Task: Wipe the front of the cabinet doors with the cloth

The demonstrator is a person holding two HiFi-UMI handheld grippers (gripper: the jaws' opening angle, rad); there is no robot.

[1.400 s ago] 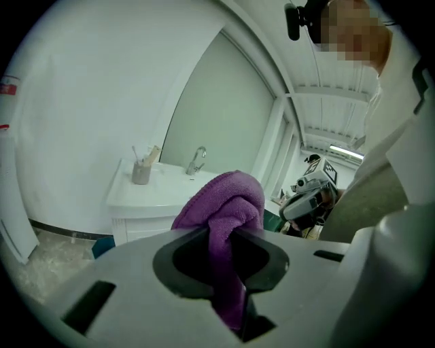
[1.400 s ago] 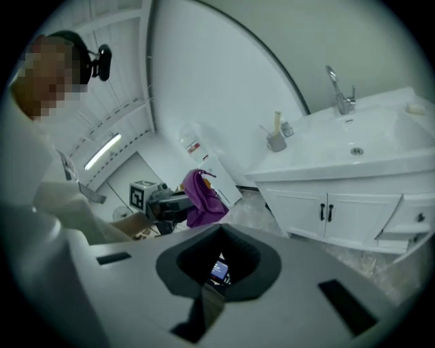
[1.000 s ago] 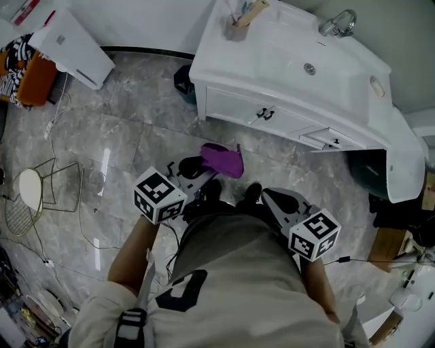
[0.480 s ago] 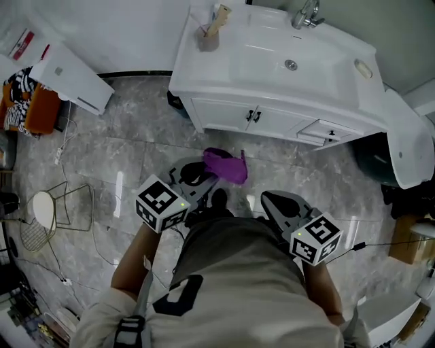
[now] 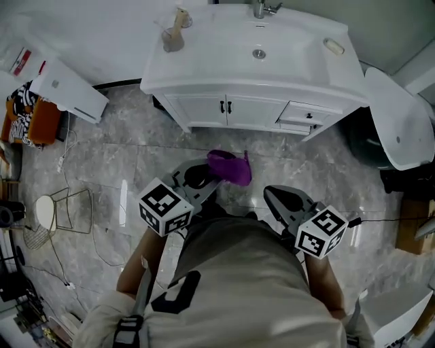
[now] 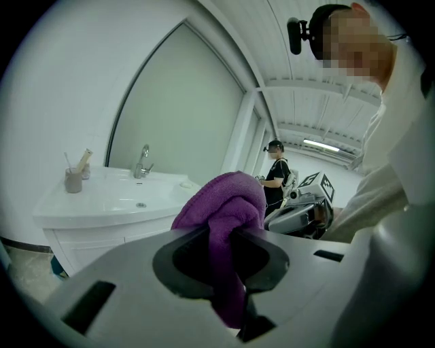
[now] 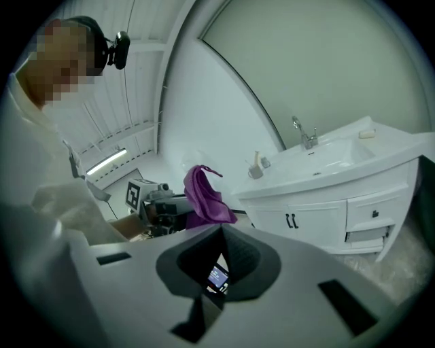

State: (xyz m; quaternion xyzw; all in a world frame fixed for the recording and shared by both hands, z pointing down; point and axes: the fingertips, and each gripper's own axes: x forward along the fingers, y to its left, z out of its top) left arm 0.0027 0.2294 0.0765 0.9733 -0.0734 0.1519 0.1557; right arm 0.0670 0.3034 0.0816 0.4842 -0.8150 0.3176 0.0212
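A purple cloth [image 5: 230, 167] hangs bunched from my left gripper [image 5: 212, 178], which is shut on it a short way in front of the white vanity. In the left gripper view the cloth [image 6: 228, 211] fills the gap between the jaws and droops over them. The two white cabinet doors [image 5: 224, 109] with small black handles are closed under the basin, and they also show in the right gripper view [image 7: 292, 221]. My right gripper [image 5: 272, 194] is held low on the right, shut with nothing in it. Both grippers are well short of the doors.
A cup with brushes [image 5: 172, 37], a tap [image 5: 262, 8] and a soap [image 5: 334, 46] sit on the basin top. A drawer [image 5: 306, 114] is right of the doors. A white toilet lid [image 5: 397, 119], a white appliance [image 5: 71, 92], a wire rack [image 5: 64, 207] and floor cables surround me.
The vanity has swung from the upper right to straight ahead in the head view. Both grippers keep their pose, the left still holding the cloth.
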